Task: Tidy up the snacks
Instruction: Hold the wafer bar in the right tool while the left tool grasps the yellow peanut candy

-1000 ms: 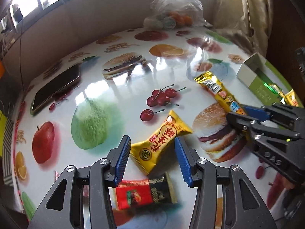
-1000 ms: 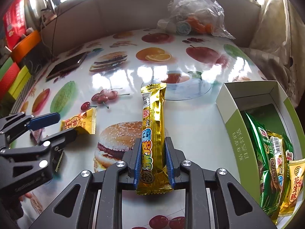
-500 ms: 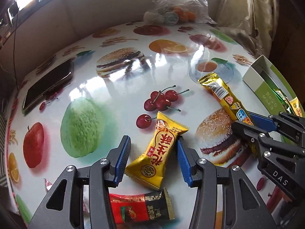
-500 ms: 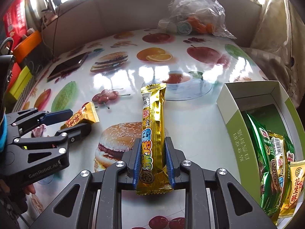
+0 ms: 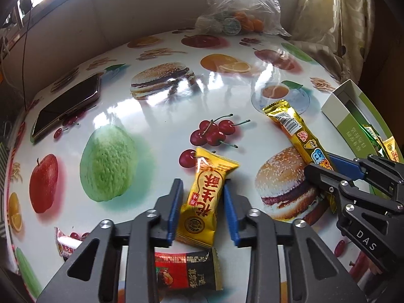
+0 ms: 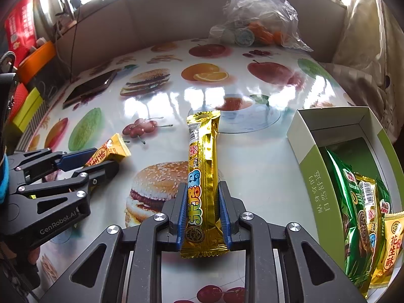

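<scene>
**Both grippers on snack packs, box half filled**

Table (image 5: 156,126), glossy w/ fruit & burger print, carries everything. At its far edge a clear plastic bag (image 6: 257,17) w/ orange items inside. On the right, open green-white box (image 6: 315,176); green, gold & yellow packs lie inside it. Phone (image 5: 67,103) lies far left, well apart from the snacks.

Left gripper (image 5: 203,210): jaws closing round the yellow snack pack (image 5: 204,202), which lies on the table btwn the blue pads; left pad looks just touching, right pad a hair off, so not yet clamped. Right gripper (image 6: 203,214) clamped on the long gold bar (image 6: 203,166), near its lower end; bar points away, rest of it flat on the table, just left of the box.

Red-black candy pack (image 5: 186,270) sits just below the yellow one, under the left gripper. Small red-white wrapper (image 5: 64,246) at left edge, partly hidden.
</scene>
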Available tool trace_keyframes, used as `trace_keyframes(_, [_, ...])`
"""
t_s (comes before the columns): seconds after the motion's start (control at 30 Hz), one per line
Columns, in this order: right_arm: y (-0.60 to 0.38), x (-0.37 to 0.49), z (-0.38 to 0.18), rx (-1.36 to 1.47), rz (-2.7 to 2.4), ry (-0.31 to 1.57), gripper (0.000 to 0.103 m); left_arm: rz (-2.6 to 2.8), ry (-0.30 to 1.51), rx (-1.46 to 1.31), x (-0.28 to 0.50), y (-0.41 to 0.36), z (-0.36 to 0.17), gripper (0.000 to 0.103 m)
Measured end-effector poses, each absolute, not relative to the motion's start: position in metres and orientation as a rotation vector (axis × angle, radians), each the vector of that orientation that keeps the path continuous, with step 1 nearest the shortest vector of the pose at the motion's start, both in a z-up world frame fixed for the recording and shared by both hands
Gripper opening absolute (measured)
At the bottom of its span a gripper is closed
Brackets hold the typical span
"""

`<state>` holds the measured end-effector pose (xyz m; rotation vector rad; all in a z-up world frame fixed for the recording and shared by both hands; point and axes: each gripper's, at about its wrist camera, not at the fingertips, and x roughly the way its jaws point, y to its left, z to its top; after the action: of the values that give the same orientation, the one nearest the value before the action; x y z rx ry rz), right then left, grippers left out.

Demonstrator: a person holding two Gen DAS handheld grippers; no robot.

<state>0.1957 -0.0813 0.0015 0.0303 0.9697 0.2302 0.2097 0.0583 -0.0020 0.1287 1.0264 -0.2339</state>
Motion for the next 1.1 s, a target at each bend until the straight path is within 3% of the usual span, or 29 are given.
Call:
trace_keyframes(0.3, [-0.08,0.195,0.002,0.032,0.234,0.969,0.022,-0.22,1.007,0.094,0.204,0.06,0.004,0.023])
trace_keyframes(1.1, [-0.087,0.158,0.031,0.042,0.24,0.891,0.022,-0.22,0.899,0.042,0.155,0.051,0.043,0.023])
